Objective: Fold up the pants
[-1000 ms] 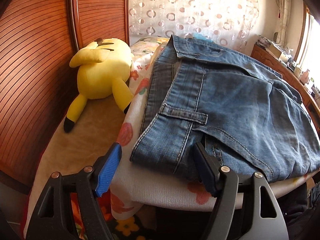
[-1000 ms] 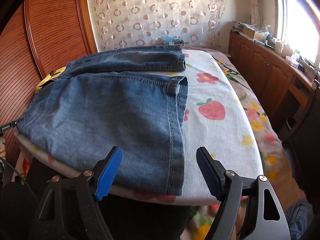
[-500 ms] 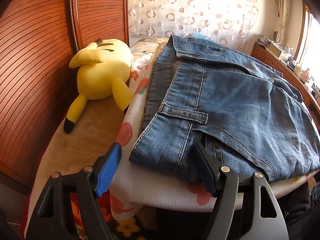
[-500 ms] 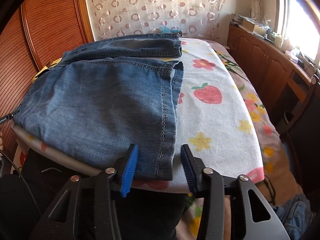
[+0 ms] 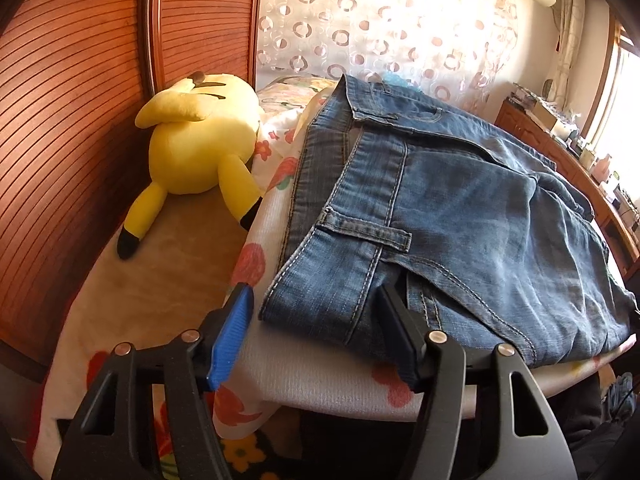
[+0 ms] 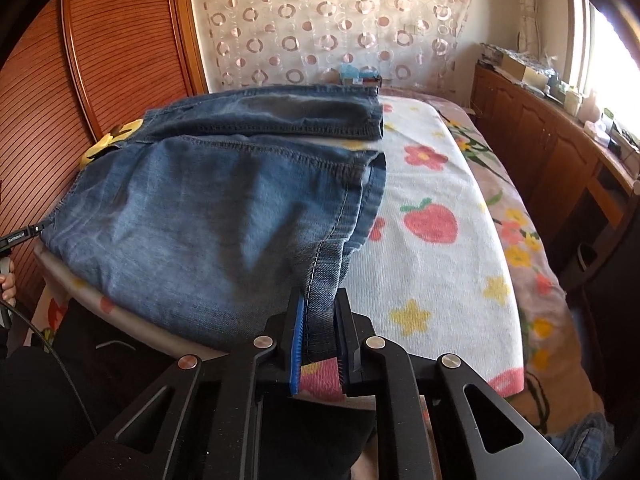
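Left wrist view: the left tool [image 5: 316, 336] sits at the bottom of the frame with its jaws apart, having just been closing a little. The near corner of the waistband of the blue jeans [image 5: 432, 216] lies between the blue pad [image 5: 232, 340] and the dark pad, which do not press it. The jeans lie folded on a white towel printed with fruit and flowers [image 5: 316, 368], spread over the bed. A yellow plush toy [image 5: 200, 148] lies at left centre against the slatted wooden wall [image 5: 72, 120]. A circle-patterned curtain [image 5: 380, 28] fills the top.

Right wrist view: the right tool [image 6: 318, 340] at bottom centre has just been closing and is clamped on the hem corner of the jeans' [image 6: 208, 216] near leg, the denim pinched between its pads and drawn up off the towel [image 6: 432, 248]. The other leg lies flat farther back. A wooden cabinet [image 6: 536, 136] along the right edge carries small clutter, too small to make out.
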